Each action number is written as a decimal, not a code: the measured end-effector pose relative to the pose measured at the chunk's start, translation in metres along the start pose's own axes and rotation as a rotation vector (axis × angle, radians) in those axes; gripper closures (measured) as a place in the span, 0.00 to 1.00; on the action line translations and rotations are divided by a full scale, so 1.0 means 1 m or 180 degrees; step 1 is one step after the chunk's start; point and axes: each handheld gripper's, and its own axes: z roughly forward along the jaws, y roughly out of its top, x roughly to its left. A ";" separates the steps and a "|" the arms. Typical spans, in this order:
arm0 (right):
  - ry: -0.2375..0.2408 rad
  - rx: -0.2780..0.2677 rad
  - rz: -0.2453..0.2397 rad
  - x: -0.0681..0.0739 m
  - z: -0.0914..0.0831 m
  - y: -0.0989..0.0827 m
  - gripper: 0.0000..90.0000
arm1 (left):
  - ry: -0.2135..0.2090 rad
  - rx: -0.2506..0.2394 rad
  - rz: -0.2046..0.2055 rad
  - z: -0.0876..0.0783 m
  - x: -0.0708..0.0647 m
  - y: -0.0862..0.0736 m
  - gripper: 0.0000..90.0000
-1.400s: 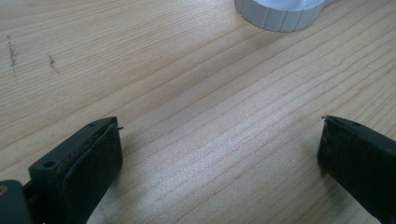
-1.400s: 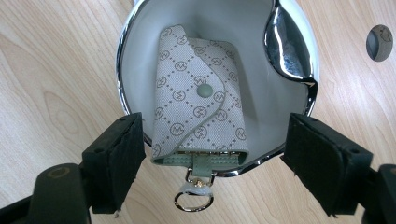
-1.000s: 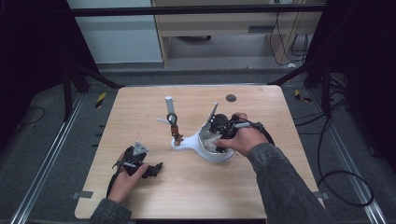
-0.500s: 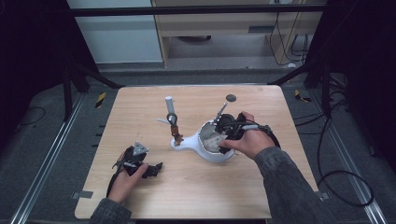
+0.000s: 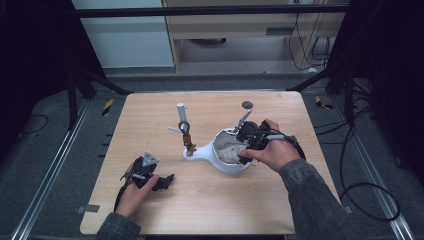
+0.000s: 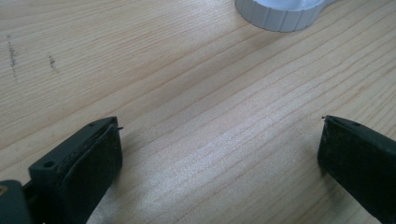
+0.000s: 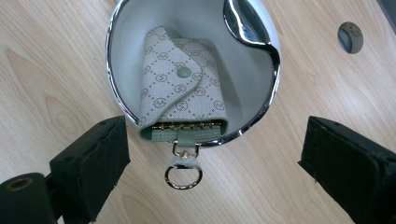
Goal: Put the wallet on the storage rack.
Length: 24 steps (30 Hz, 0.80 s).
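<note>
Your right gripper (image 7: 212, 163) has just been opening; its jaws stand apart with nothing between them, because the beige monogrammed key pouch (image 7: 180, 86) now lies inside the white chrome-rimmed bowl (image 7: 116, 112), its ring hanging over the near rim. Well left of that bowl, your left gripper (image 6: 219, 154) rests idle, jaws wide.

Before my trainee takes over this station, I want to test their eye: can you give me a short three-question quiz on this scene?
1. True or false: the right gripper has its jaws shut on the key pouch.
2. Where does the key pouch lie? A) on the bare table B) inside the white bowl C) between the left gripper's jaws
3. What hangs out over the bowl's rim toward the right gripper?

Key:
1. False; its jaws have just been opening and stand wide, clear of the pouch.
2. B
3. The pouch's metal ring, on its green strap.
</note>
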 end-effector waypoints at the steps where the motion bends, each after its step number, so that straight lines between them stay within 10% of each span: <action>1: -0.0008 -0.0011 0.0019 0.000 -0.001 -0.001 0.09 | 0.0000 0.0000 0.0000 0.000 0.000 0.000 0.00; 24: -0.0075 -0.0369 0.0431 -0.019 -0.012 -0.035 0.07 | -0.0002 0.0008 -0.0001 0.000 0.000 0.000 0.00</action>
